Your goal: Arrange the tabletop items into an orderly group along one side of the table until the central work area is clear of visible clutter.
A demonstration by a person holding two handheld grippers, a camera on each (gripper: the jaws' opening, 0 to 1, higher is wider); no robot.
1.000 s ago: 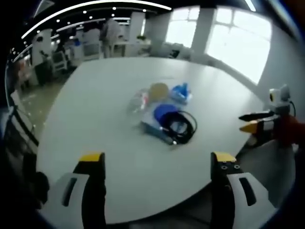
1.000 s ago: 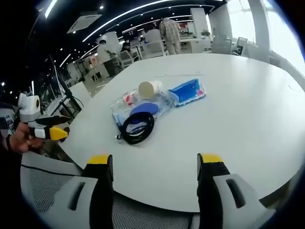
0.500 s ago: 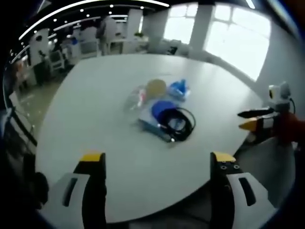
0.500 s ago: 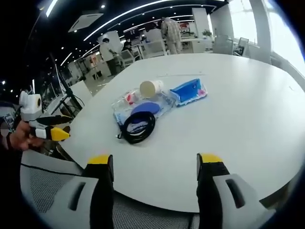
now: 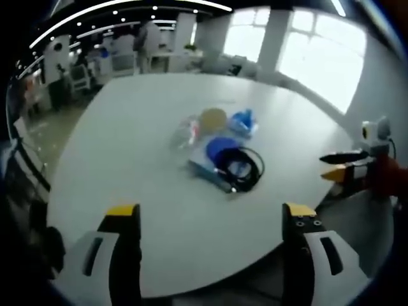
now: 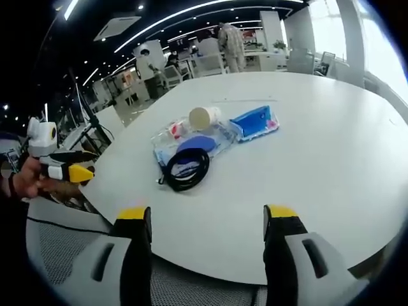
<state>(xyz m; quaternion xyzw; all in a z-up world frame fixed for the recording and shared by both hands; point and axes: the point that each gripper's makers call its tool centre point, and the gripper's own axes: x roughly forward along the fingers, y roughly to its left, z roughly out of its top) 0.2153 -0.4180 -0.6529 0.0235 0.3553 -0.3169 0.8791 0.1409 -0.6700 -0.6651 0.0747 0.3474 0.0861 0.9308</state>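
Both hand-held grippers, left (image 5: 210, 220) and right (image 6: 207, 220), hang released before the surface (image 6: 331, 146), where the black cable coil (image 6: 186, 169) lies mid-surface, probably light and floppy, best pinched across its bundled loops.

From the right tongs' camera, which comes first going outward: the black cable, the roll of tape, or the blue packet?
1. Black cable, coiled at the pile's near end.
2. Roll of tape, behind it, left.
3. Blue packet, right; too close to the tape to rank firmly.
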